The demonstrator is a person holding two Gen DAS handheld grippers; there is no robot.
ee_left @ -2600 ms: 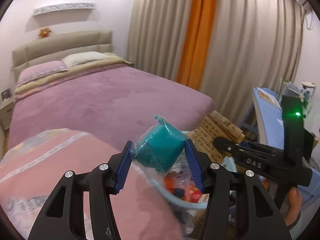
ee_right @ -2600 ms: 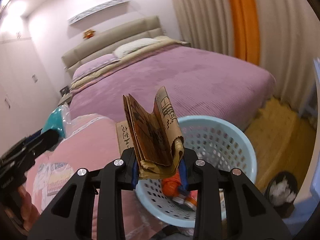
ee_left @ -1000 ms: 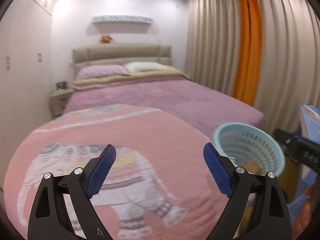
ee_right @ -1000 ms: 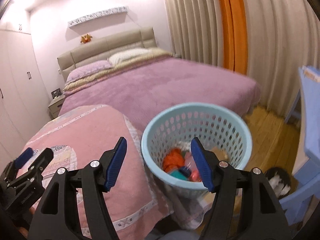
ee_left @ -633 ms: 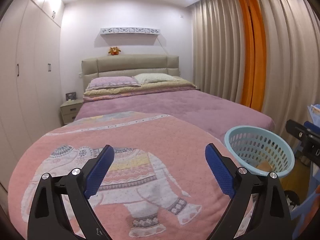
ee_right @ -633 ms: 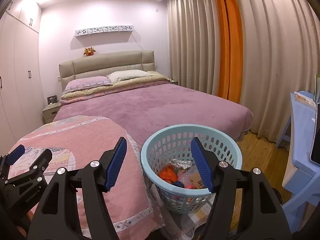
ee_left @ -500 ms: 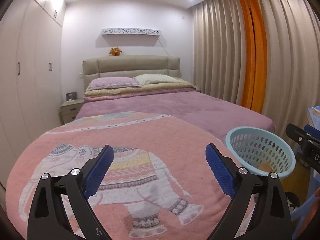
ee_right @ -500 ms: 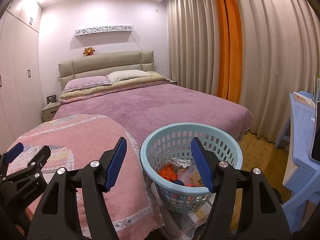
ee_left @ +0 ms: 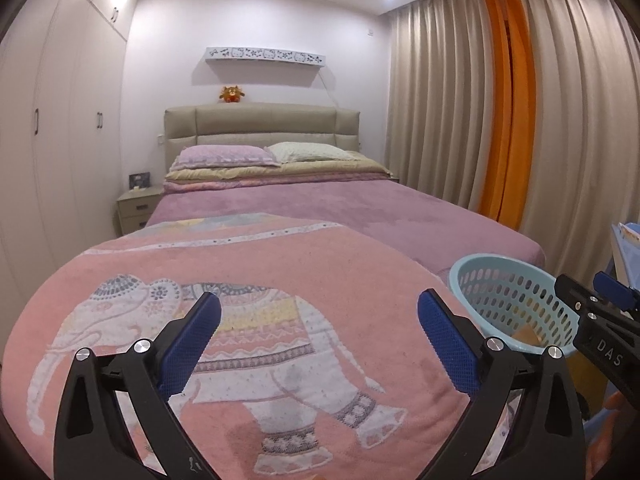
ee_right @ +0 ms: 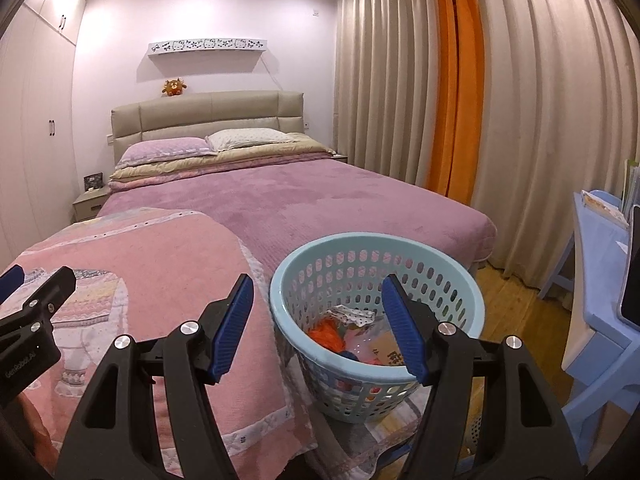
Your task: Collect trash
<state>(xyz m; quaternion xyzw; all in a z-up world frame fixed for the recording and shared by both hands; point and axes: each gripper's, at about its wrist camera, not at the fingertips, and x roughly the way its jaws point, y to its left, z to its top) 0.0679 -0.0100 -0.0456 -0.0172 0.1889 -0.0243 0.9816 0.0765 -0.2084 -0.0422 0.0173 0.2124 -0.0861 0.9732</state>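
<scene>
- My left gripper (ee_left: 319,342) hung over the pink blanket (ee_left: 280,280), released, its jaws just having spread wider with nothing between them; its pads (ee_left: 448,344) were blue and finely cross-hatched on black plastic arms with silver rivets
- My right gripper (ee_right: 316,328) was also released and empty, jaws partly apart, its ribbed blue pads (ee_right: 404,332) framing the near rim of the basket (ee_right: 456,276)
- The basket was a round, pale blue plastic tub with rows of oval holes in its wall, standing just right of the blanket's edge, between the bed (ee_right: 320,200) and a light blue desk (ee_right: 596,280) at the far right
- The collected trash (ee_right: 352,336) lay in the basket's bottom: something crumpled and orange (ee_right: 326,330), a spotted white scrap (ee_right: 352,316), a pale printed wrapper (ee_right: 388,354) and a bit of blue I couldn't identify
- From the left wrist view I saw only a tan corner (ee_left: 528,334) of paper or card through the basket's wall
- The blanket looked like nubby knit, pink with a white patterned elephant (ee_left: 224,340) and a pale border
- The bed beyond it had a plush mauve cover, two pillows (ee_left: 228,156) and a padded beige headboard (ee_left: 260,126)
- Pleated beige curtains (ee_right: 540,120) with an orange strip (ee_right: 456,80) hung along the right, over a wooden floor (ee_right: 508,304)
</scene>
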